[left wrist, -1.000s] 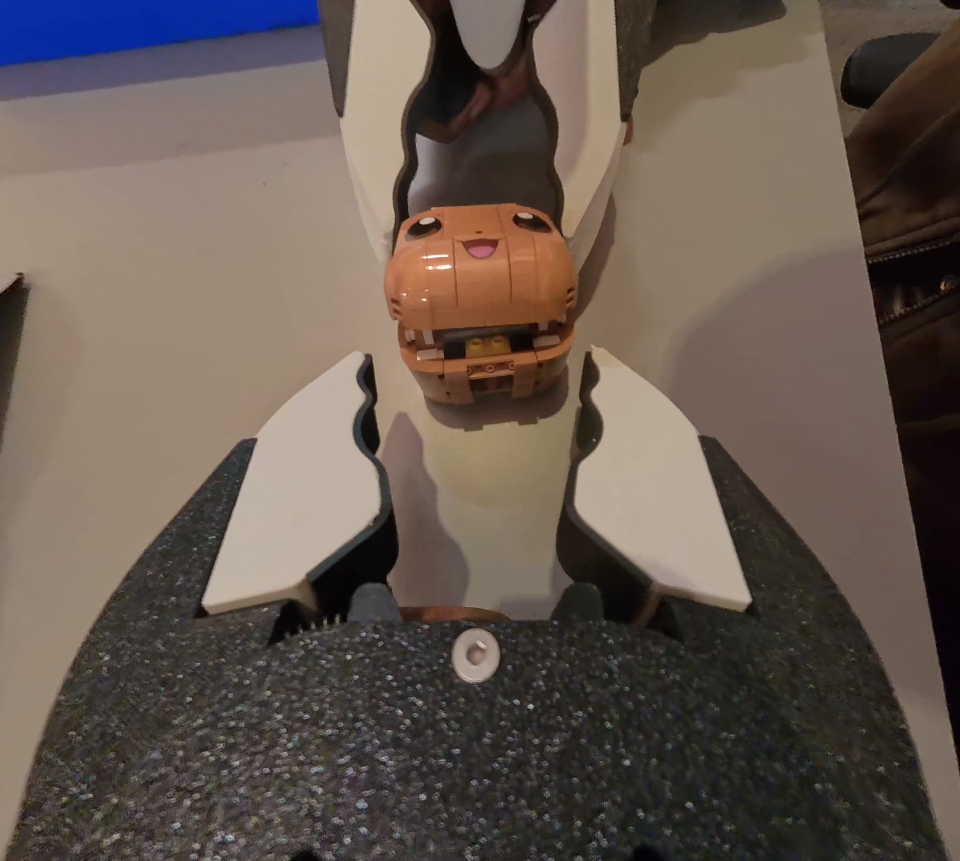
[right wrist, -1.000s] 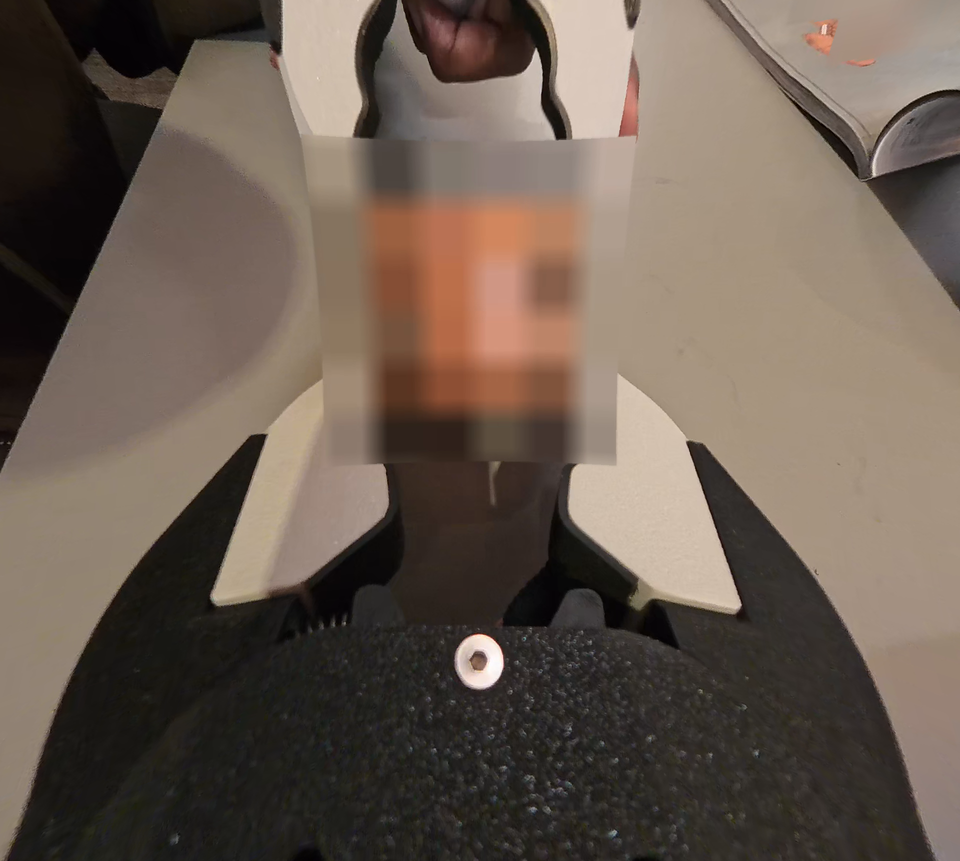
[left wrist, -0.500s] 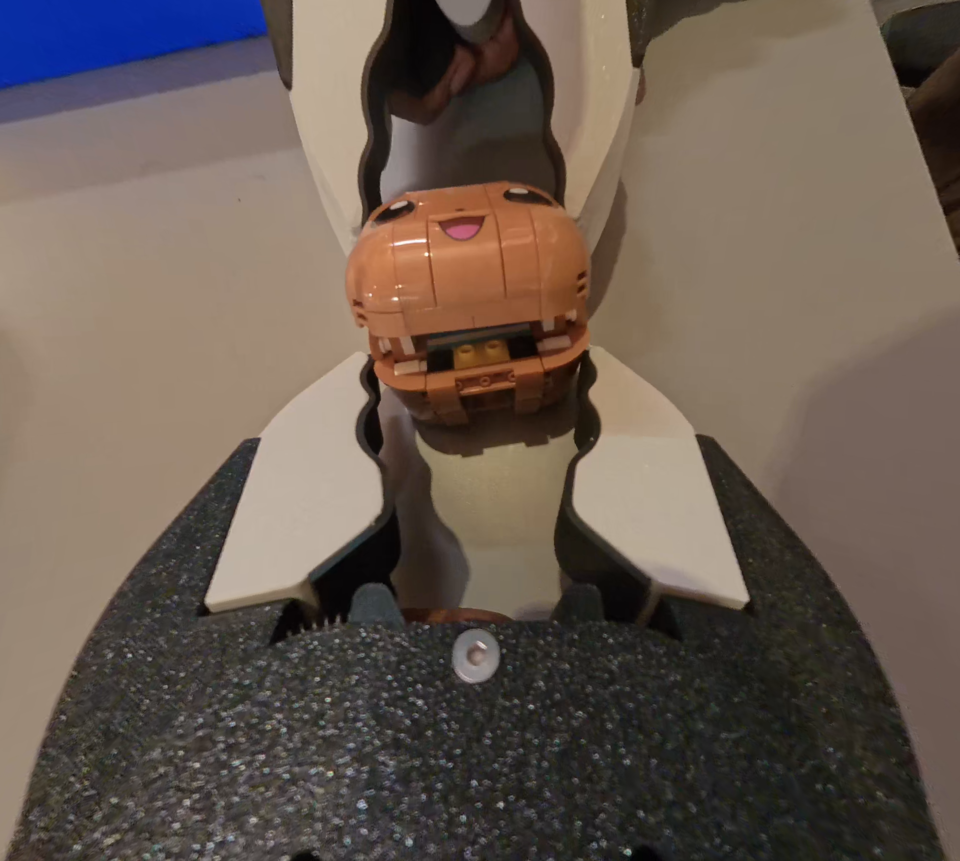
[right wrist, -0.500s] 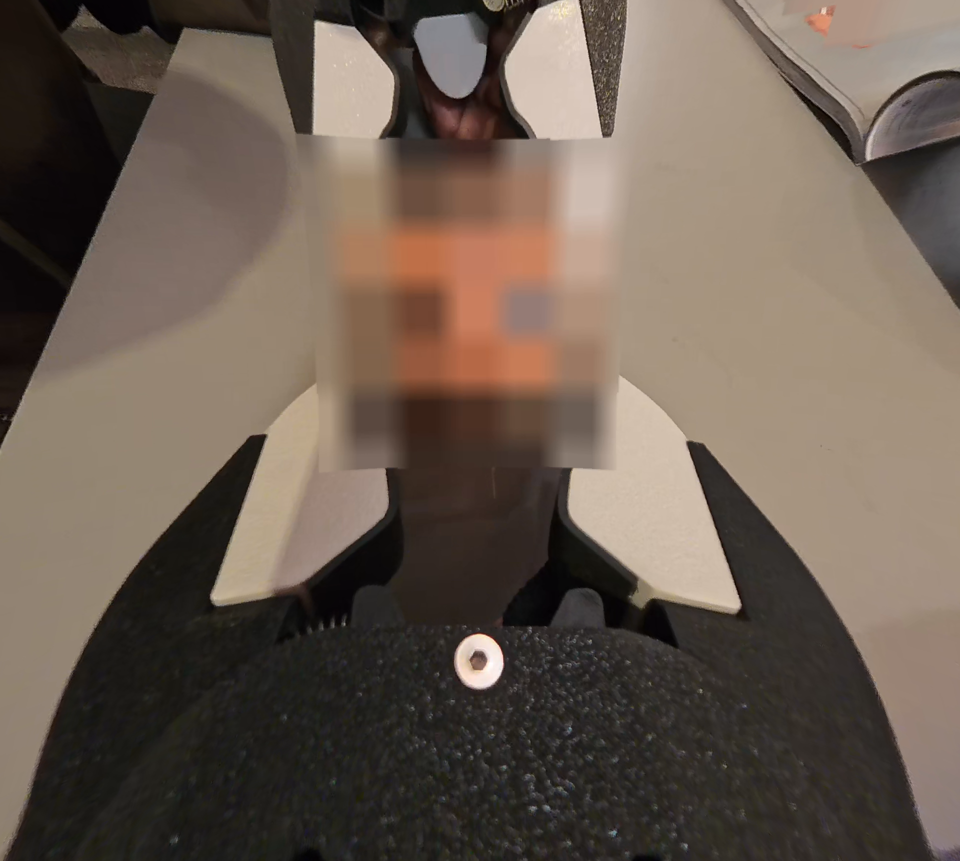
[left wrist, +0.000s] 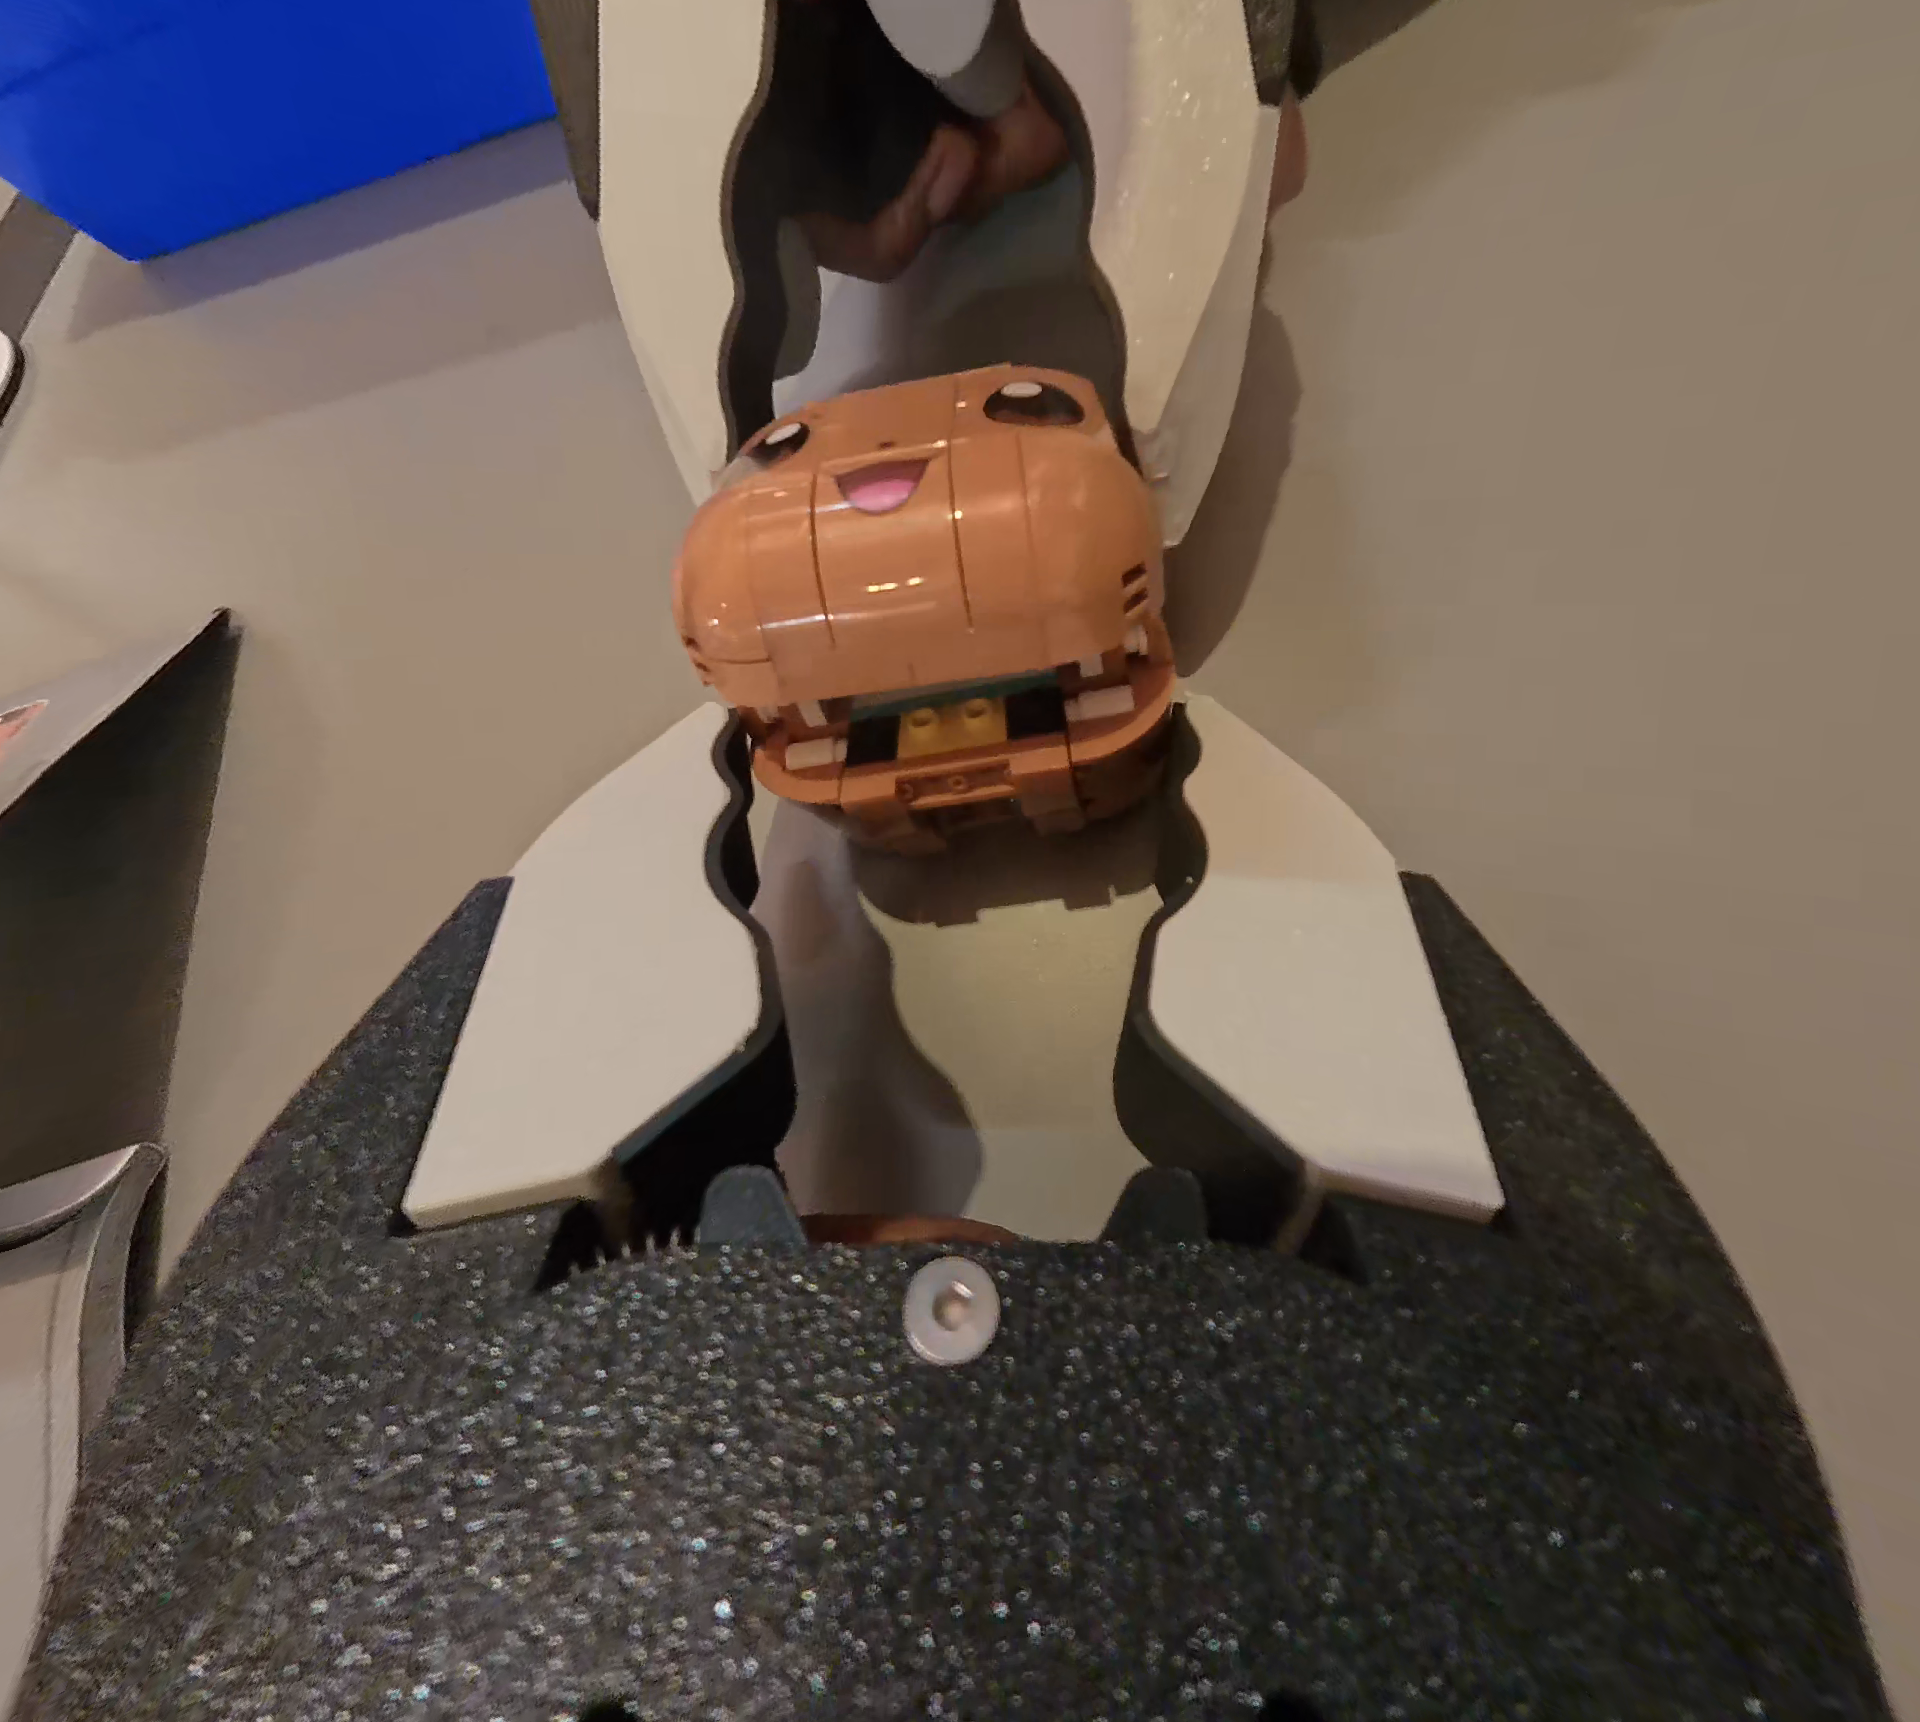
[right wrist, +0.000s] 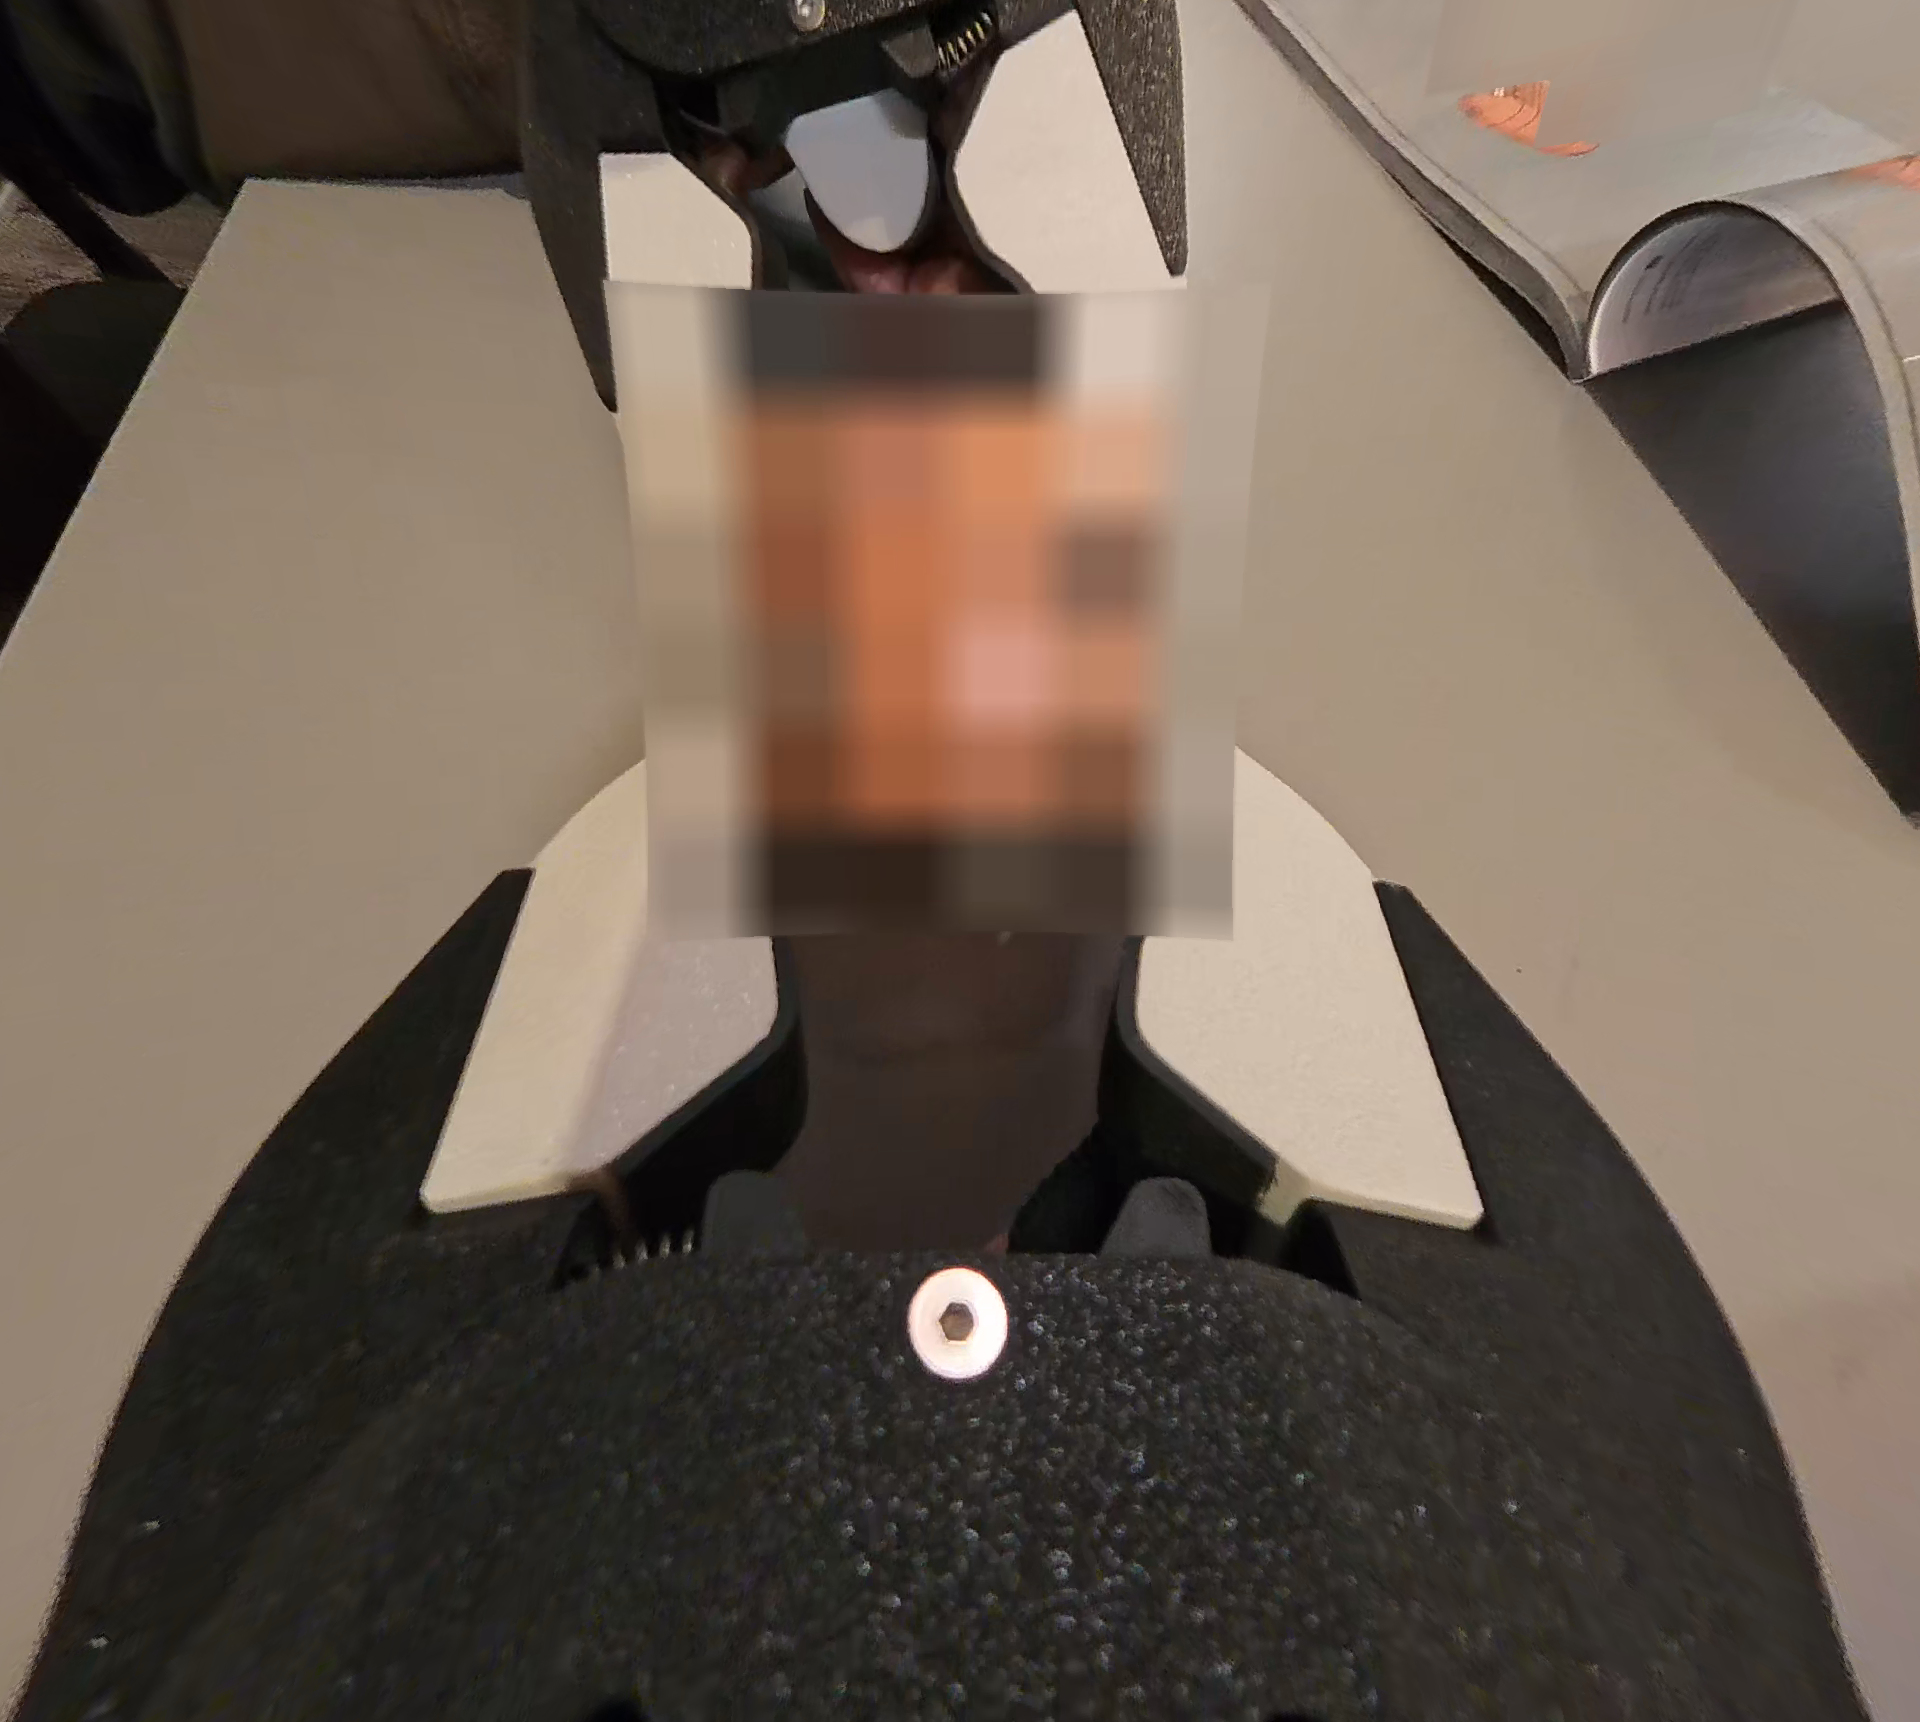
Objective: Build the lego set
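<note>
Currently, lego head (left wrist: pixel 920 602): one tan-brown brick-built head with a cartoon face, lying tipped on its back, open underside toward the left wrist camera; one yellow studded brick shows inside the opening.
Position: mid-table, between the two grippers, which face each other.
Left gripper (left wrist: pixel 956 773): two white fingers spread wide, tips flanking the lower end of the head, just beside it; contact not clear, nothing clamped.
Right gripper (left wrist: pixel 925 467): two white fingers, seen from the left wrist view straddling the face end of the head, pads right at its sides; firm grip or not — cannot tell.
Right wrist view: own fingertips (right wrist: pixel 582 851) and the head sit under a mosaic patch, so no help on closure.
Hand (left wrist: pixel 935 197): one, visible behind the right gripper's fingers.
Table (left wrist: pixel 1558 529): one, pale grey, matte.
Booklet (right wrist: pixel 1621 145): one, open, grey pages, far right corner in the right wrist view, well apart from the head.
Blue box (left wrist: pixel 260 10): one, far left edge in the left wrist view.
</note>
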